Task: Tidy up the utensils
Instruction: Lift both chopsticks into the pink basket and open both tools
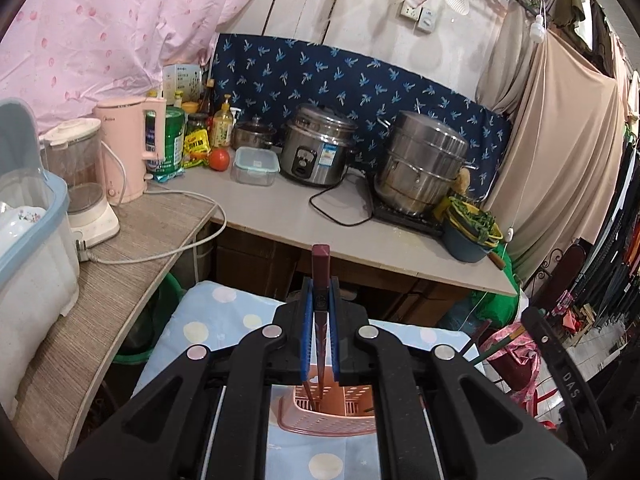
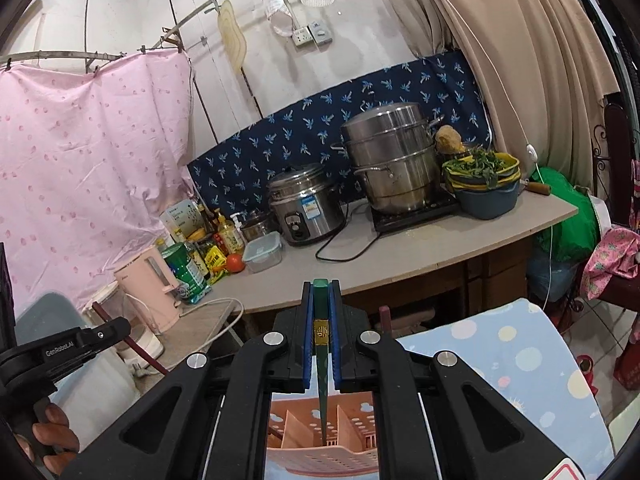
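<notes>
My left gripper (image 1: 320,292) is shut on dark red chopsticks (image 1: 321,264). They stand upright, with their thin ends down in a pink perforated utensil holder (image 1: 332,420) below the jaws. My right gripper (image 2: 321,300) is shut on a green chopstick (image 2: 321,300) with a gold band. Its tip points down into the same pink holder (image 2: 320,456), among its dividers. The holder sits on a blue dotted cloth (image 1: 224,320). The top of the red chopsticks (image 2: 385,318) shows beside my right gripper.
Beyond is a counter (image 1: 280,208) with a rice cooker (image 1: 316,146), a steel steamer pot (image 1: 420,164), a pink kettle (image 1: 132,148), a blender (image 1: 80,176), bottles and a basin of greens (image 1: 472,232). A blue-rimmed bin (image 1: 28,216) stands at left. Clothes hang at right.
</notes>
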Demonstrator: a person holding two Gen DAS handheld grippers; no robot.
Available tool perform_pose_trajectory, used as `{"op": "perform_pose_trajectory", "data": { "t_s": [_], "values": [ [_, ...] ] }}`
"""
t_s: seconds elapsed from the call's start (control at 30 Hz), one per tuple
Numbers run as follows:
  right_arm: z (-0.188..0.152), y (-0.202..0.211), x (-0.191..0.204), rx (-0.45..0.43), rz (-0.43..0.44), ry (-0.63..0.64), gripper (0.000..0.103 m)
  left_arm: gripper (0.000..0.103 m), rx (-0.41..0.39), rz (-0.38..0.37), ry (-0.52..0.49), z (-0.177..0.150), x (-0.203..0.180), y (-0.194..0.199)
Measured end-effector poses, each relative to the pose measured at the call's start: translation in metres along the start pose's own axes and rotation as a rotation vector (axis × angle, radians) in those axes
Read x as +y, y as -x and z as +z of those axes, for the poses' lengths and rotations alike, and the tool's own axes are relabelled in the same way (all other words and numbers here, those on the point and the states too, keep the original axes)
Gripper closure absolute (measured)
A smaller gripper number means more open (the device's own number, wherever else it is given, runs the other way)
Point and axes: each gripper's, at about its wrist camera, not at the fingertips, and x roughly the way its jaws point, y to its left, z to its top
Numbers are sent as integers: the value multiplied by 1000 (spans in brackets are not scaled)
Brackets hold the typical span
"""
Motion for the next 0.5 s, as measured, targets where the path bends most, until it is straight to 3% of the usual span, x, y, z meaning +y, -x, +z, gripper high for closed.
{"op": "perform_pose_trajectory", "data": {
  "t_s": [0.23,0.3,0.37,0.4,0.43,0.5],
  "values": [
    [-17,-25,-15,77,-9,-38,95,96,38,6,-7,-10,4,-22],
    [-19,-25,-17,76,-17,-40,90,94,50,-4,0,-13,6,-27],
    [-21,-24,-17,72,-19,-41,80,79,58,3,7,-16,7,-30],
    [-22,-21,-18,65,-22,-42,77,63,57,11,15,-16,8,-30],
    [-22,-20,-18,61,-23,-42,75,53,51,19,24,-17,9,-29],
    [-22,-16,-19,54,-23,-43,73,50,47,30,31,-18,11,-27]
  ]
}}
